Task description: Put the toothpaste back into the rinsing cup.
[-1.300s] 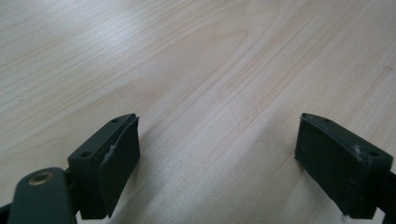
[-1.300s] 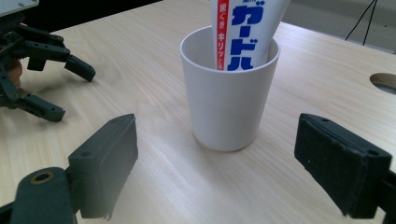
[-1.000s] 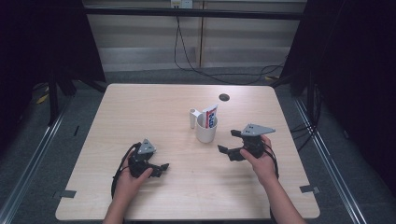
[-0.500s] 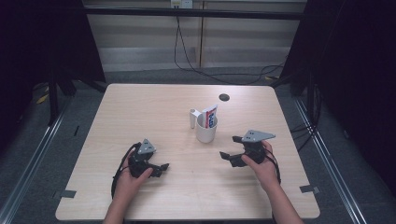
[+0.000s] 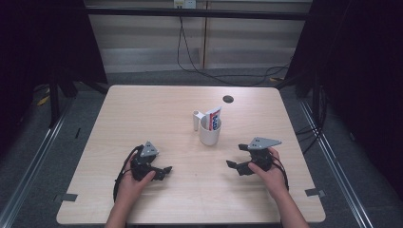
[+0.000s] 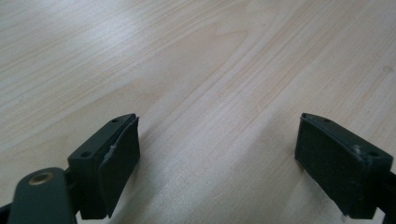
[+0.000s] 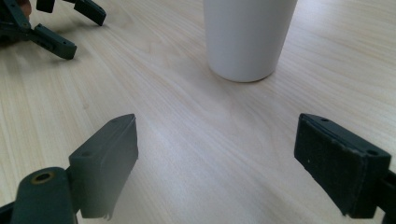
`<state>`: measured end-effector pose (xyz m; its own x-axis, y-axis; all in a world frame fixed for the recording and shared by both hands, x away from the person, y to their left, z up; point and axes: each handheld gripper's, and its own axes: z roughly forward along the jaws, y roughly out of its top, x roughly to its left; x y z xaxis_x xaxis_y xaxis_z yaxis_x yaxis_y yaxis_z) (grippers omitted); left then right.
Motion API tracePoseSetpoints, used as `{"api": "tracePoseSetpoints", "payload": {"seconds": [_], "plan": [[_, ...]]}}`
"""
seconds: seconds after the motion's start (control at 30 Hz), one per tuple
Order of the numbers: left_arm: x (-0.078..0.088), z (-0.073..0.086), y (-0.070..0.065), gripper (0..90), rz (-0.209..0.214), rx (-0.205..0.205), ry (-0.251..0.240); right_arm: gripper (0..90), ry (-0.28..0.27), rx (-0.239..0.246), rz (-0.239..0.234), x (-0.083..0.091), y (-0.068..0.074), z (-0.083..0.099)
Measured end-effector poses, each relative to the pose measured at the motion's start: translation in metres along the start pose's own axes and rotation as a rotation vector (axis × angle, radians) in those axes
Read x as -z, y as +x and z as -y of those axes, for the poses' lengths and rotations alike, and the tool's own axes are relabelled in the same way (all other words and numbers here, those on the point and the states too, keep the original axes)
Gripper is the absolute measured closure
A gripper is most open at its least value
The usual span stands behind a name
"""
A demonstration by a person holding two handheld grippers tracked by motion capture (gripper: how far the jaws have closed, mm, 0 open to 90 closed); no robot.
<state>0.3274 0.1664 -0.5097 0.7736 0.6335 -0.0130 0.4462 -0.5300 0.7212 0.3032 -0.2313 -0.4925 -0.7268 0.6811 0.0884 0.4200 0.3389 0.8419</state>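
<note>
both forearms come in from the near edge of the wooden table (image 5: 142,109), each hand wrapped around a gripper that sits low over the tabletop. the left hand (image 5: 134,181) holds the left gripper (image 5: 164,171) near the front left of the table, its black jaws pointing toward the table's middle and right; in the left gripper view the jaws stand wide apart with bare wood grain between them and nothing held. the right hand (image 5: 266,173) holds the right gripper (image 5: 236,156) at the front right, the grey three-cornered plate (image 5: 263,142) on top of it, its jaws pointing left toward the middle; in the right gripper view these jaws are also spread wide and empty, aimed at the base of a white cup (image 7: 247,37), which stands a little beyond them and apart from them. the cup (image 5: 209,130) stands upright near the centre of the table, between and beyond the two grippers. a tube (image 5: 214,118) with red and blue print leans out of it, the lettering too small to read, and a white stick-like item (image 5: 196,120) rises beside it. a small dark round spot (image 5: 228,99) lies on the far side of the table.
</note>
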Motion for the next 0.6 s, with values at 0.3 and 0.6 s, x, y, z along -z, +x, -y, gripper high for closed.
{"api": "tracePoseSetpoints", "payload": {"seconds": [0.3, 0.6], "plan": [[0.000, 0.000, 0.000, 14.0, 0.002, 0.000, 0.000, 13.4, 0.012, -0.006, 0.010, 0.007, -0.003, 0.005], [0.000, 0.000, 0.000, 13.9, 0.003, 0.003, -0.001, 13.5, 0.036, -0.027, 0.010, 0.014, -0.007, 0.016]]}}
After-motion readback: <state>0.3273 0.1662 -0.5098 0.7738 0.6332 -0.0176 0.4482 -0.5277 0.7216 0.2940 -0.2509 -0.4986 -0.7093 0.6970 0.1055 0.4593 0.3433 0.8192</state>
